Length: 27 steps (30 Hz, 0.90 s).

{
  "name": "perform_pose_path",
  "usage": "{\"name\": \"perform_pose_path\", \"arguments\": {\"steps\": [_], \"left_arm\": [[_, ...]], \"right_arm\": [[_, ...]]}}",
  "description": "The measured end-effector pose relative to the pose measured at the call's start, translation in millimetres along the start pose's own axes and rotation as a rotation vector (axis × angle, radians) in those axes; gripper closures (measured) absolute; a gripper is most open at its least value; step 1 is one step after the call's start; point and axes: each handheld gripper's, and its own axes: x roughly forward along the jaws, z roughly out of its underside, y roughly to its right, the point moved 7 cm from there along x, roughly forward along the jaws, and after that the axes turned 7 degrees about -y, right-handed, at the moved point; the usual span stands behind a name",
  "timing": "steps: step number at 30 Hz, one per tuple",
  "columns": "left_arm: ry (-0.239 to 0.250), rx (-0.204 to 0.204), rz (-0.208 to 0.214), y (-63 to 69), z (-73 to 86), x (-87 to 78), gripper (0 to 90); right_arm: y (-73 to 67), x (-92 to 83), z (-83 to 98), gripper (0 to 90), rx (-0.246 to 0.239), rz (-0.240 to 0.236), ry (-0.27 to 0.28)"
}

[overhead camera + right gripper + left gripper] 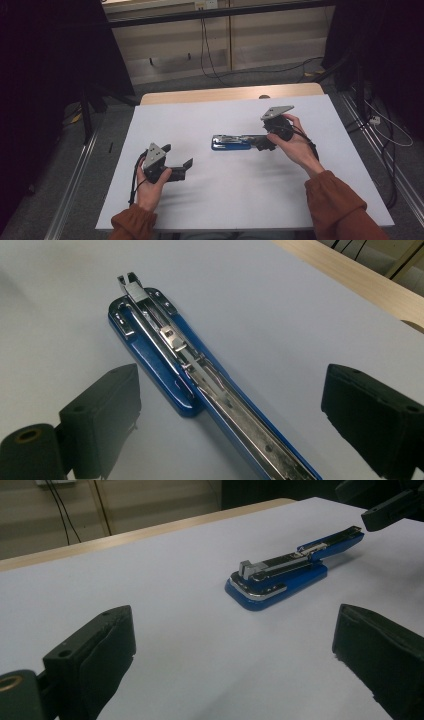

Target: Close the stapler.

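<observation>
A blue stapler (231, 142) lies opened flat mid-counter (215, 200), ungrasped, as the right gripper (265, 142), jaws apart, straddles its rear end and the left gripper (182, 167) waits open nearby.

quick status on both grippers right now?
Left gripper: open, holding nothing, apart from the blue stapler.
Right gripper: open, jaws on either side of the stapler's opened arm, not clamped on it.

Premises present as a lab-type recording bay: a white-topped table (230, 200) stands on grey carpet, black curtains (45, 75) hang to either side of it, and loose cables (207, 45) trail behind it.
</observation>
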Motion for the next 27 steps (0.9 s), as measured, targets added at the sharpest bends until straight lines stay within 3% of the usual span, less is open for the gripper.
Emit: {"name": "perform_pose_path", "arguments": {"steps": [7, 14, 18, 21, 24, 27], "left_arm": [[-0.009, 0.000, 0.024, 3.2, -4.7, 10.0, 4.1], [-0.016, 0.003, 0.017, 6.5, -11.2, 18.9, 6.2], [-0.037, 0.041, 0.010, 11.1, -13.2, 28.9, 6.2], [-0.037, 0.032, 0.037, 16.9, -15.2, 37.6, 6.1], [-0.045, 0.045, 0.027, 20.5, -17.3, 44.6, 6.8], [-0.048, 0.021, 0.040, 24.1, -21.6, 50.5, 11.7]], "right_arm": [[4.9, -5.5, 5.3, 7.8, 0.017, 0.004, 0.009], [10.4, -10.6, 11.0, 6.3, 0.051, 0.024, 0.017], [13.8, -15.0, 16.7, 5.3, 0.063, 0.026, 0.028], [17.7, -18.7, 24.6, 5.4, 0.078, 0.030, 0.034], [20.8, -20.6, 30.5, 5.4, 0.084, 0.035, 0.033], [22.4, -21.4, 34.9, 5.6, 0.094, 0.032, 0.030]]}}
